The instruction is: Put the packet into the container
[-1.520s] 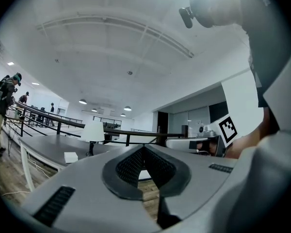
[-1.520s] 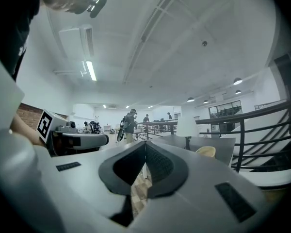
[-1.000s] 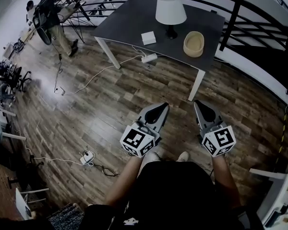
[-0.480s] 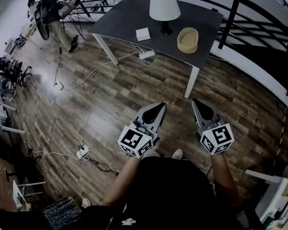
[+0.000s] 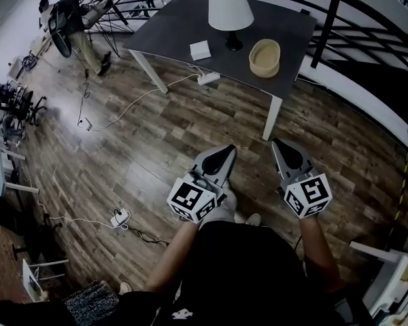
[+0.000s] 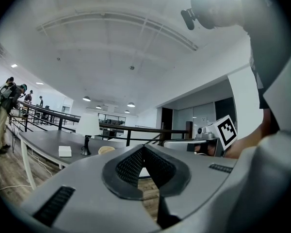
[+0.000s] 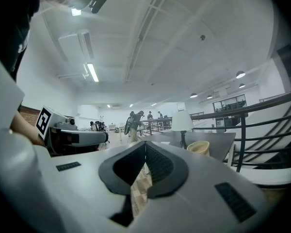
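Findings, head view. The wooden floor (image 5: 156, 148) takes up most of the frame. A dark grey table (image 5: 170, 29) on white legs stands at the far side of it, well apart from the person holding the tools. A lamp (image 5: 230, 9) with a white shade and dark base stands near the table's middle.

Left gripper (image 5: 228, 151): held level over the floor and pointing toward the table. In the left gripper view (image 6: 144, 149) its ribbed black pads meet at the tip, with nothing between them. Right gripper (image 5: 279, 145): just beside the left and pointing the same way. In the right gripper view (image 7: 145, 144) its jaws are likewise closed together and empty.

Container (image 5: 265, 57): a pale tan round bowl with a thick rim, mouth up, near the table's right front corner, just right of the lamp base. No contents can be made out.

Packet (image 5: 200, 49): a small, flat, white, roughly square item lying on the tabletop just left of the lamp base, apart from the container. No print can be made out on it.

Against the frame one second earlier, the table and everything on it sit slightly further left in the head view. Packet, lamp and container keep the same places relative to one another. Both grippers remain closed and side by side. A pale shoe (image 5: 226, 208) now shows directly under the left gripper.
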{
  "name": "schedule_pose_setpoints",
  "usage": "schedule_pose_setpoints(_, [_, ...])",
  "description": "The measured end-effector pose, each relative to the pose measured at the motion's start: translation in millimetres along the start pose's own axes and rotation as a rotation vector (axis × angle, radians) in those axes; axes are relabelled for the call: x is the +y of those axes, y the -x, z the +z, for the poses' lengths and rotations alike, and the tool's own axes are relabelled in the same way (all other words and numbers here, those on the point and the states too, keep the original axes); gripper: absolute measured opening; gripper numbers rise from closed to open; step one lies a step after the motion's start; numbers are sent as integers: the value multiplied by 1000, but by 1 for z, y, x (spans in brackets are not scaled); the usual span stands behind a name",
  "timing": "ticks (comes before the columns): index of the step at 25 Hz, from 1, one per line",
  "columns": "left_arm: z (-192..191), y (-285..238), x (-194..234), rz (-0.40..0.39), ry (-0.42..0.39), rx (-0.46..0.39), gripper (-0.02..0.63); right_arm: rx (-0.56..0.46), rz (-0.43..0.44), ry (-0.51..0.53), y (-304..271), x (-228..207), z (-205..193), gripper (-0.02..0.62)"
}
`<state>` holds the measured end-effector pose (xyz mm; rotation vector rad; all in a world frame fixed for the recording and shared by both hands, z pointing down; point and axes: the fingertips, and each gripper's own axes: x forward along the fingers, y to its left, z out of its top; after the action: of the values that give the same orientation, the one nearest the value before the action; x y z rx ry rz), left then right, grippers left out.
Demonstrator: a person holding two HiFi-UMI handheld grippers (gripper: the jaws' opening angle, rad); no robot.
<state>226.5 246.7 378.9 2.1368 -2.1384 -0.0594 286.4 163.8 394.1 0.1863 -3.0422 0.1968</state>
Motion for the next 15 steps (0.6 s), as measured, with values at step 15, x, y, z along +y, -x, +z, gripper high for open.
schedule_pose_setpoints(15, [10, -75, 108, -29, -37, 22, 8, 29, -16, -5, -119, -54, 9, 5])
